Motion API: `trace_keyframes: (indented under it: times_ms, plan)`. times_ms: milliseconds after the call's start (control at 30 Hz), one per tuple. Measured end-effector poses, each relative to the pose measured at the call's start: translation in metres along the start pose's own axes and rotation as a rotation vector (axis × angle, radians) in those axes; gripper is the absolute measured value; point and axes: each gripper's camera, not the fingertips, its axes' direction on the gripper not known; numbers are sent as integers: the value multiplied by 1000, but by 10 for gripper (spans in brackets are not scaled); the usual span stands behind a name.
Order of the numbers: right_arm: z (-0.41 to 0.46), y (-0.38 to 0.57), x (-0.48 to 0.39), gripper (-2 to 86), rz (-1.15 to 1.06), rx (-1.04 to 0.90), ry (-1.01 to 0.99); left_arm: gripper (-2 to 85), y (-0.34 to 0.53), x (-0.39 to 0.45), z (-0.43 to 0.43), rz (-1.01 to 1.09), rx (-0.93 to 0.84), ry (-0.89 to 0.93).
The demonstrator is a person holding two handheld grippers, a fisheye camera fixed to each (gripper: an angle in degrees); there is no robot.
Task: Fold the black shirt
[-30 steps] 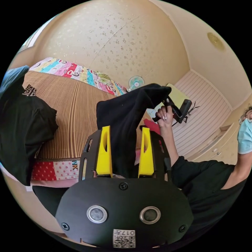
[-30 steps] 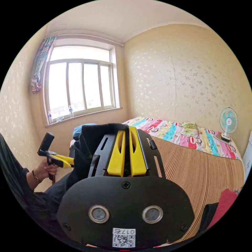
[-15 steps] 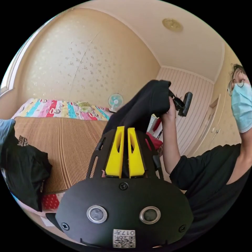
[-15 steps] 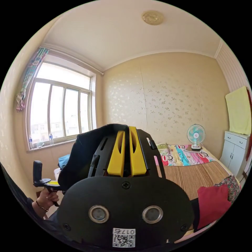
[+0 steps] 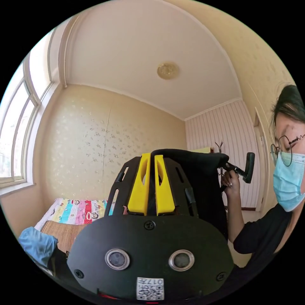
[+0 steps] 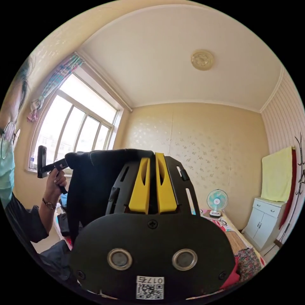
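Observation:
The black shirt (image 5: 205, 190) hangs in the air, its top edge stretched level between the two grippers. In the left gripper view my left gripper (image 5: 152, 156) is shut on one end of that edge, its yellow jaws pressed together. A hand holds my right gripper (image 5: 227, 165) at the far end. In the right gripper view my right gripper (image 6: 152, 155) is shut on the shirt (image 6: 92, 190), which runs left to the left gripper (image 6: 62, 164), held up in a hand. The shirt's lower part is hidden behind the gripper bodies.
The bed with a colourful sheet (image 5: 76, 211) and a striped mat (image 5: 63, 232) lies below, with a blue cloth (image 5: 36, 246) at its near end. A small fan (image 6: 217, 201), a white cabinet (image 6: 265, 219) and a red cloth (image 6: 233, 276) are on the far side. The person stands close behind the shirt.
The left jaws, open around the shirt a second ago, have shut on it. Both hands have risen and spread, lifting the shirt off the bed and pulling its top edge straight.

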Motion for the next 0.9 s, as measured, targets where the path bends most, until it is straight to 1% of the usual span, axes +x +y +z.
trace_keyframes:
  times_ms: [33, 100, 133, 200, 233, 300, 333, 367, 400, 433, 500, 533, 600, 667, 700, 767, 833, 900]
  plan:
    - [11, 0, 2, 31, -2, -30, 10, -1, 0, -3, 10, 5, -19, -11]
    - [71, 7, 20, 33, 6, -181, 35, 1, 8, -32, 72, -16, -152, -24]
    - [92, 12, 26, 33, 11, -222, 40, 2, 12, -42, 92, -28, -195, -22]
    - [205, 41, 62, 38, 43, -420, 72, 10, 37, -88, 193, -70, -385, -45]
    - [240, 52, 72, 39, 53, -476, 81, 13, 47, -100, 224, -68, -444, -62]
    - [382, 121, 117, 55, 155, -682, 122, 39, 109, -149, 349, -21, -707, -172]
    - [410, 146, 127, 60, 184, -729, 116, 42, 131, -162, 372, -24, -773, -180]
    - [455, 200, 143, 68, 246, -870, 81, 49, 176, -187, 402, -58, -901, -197]
    - [476, 247, 150, 75, 278, -975, 43, 51, 220, -207, 415, -84, -1010, -201]
    - [478, 267, 150, 77, 284, -996, 19, 53, 240, -214, 416, -88, -1047, -192]
    - [459, 343, 142, 78, 259, -1021, -33, 88, 319, -228, 393, -116, -1109, -78]
    - [452, 363, 140, 77, 251, -1040, -39, 92, 341, -230, 383, -130, -1126, -47]
    - [412, 442, 135, 78, 237, -1118, -62, 101, 431, -231, 341, -211, -1208, 28]
    - [370, 495, 136, 84, 274, -1163, -62, 109, 490, -223, 310, -255, -1278, 78]
    - [340, 523, 137, 90, 300, -1176, -45, 115, 522, -217, 287, -283, -1308, 79]
    - [294, 558, 140, 98, 344, -1212, -28, 122, 557, -212, 251, -346, -1316, 63]
    - [247, 584, 144, 107, 415, -1242, 1, 125, 578, -210, 217, -409, -1300, 18]
    - [194, 609, 147, 117, 526, -1271, 11, 132, 595, -207, 176, -474, -1269, -73]
